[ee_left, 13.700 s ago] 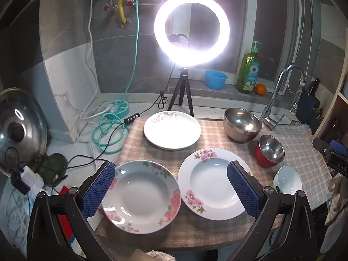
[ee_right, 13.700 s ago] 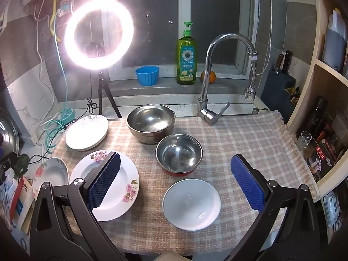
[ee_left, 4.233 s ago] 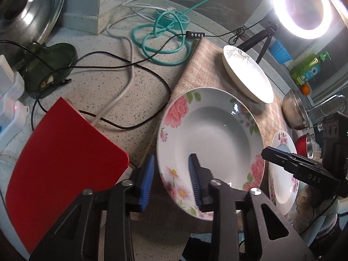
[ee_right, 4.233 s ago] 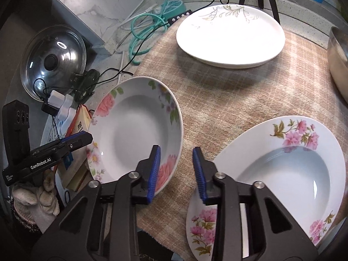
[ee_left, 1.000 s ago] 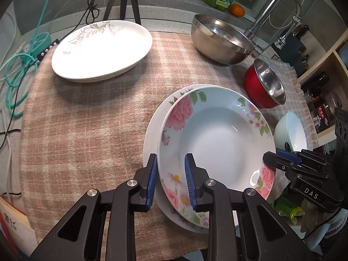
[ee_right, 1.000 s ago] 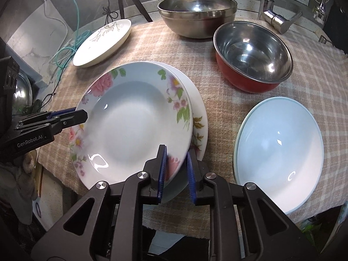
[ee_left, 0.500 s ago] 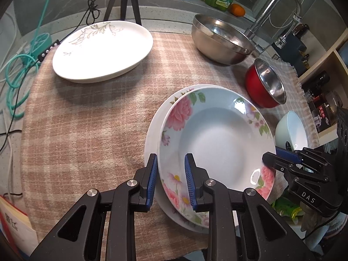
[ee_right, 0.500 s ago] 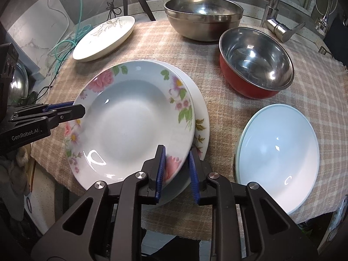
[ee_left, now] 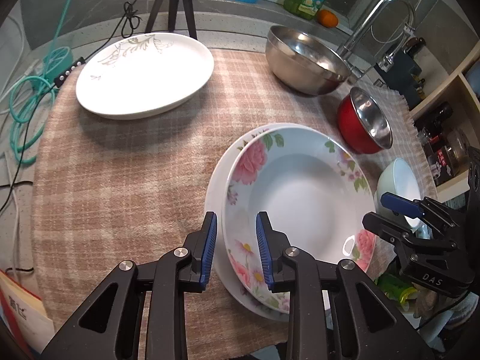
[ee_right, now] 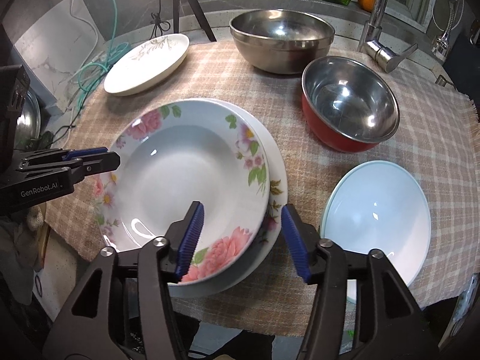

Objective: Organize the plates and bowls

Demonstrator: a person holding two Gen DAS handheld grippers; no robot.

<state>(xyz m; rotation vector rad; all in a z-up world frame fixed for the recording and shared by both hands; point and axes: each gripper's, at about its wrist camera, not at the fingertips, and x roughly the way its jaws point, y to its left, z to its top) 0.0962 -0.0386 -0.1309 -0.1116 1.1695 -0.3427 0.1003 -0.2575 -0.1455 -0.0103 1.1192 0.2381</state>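
Note:
A deep floral plate [ee_left: 300, 198] [ee_right: 186, 177] lies nested on a second flowered plate [ee_left: 214, 186] [ee_right: 277, 174] on the checked cloth. My left gripper [ee_left: 235, 240] [ee_right: 102, 156] has the floral plate's left rim between its pads; its jaws are starting to open but still touch the rim. On the near rim, my right gripper [ee_right: 242, 210] [ee_left: 378, 210] is opening. One pad hangs over the plate's well and the other stands outside both rims, neither pressing. Also on the cloth are a white leaf-pattern plate [ee_left: 144, 72], a big steel bowl [ee_right: 282, 42], a red bowl [ee_right: 348, 111] and a pale blue bowl [ee_right: 378, 219].
A faucet [ee_right: 378, 30] rises behind the bowls. A tripod [ee_left: 177, 0] stands beyond the white plate, with teal cables [ee_left: 27, 105] at the far left. Shelves with jars [ee_left: 444, 156] border the right side. The cloth's front edge [ee_right: 240, 309] overhangs the counter.
The right gripper's jaws have swung wide apart and let go of the floral plate's rim. The plate has settled a little lower onto the one beneath. The left gripper has barely widened.

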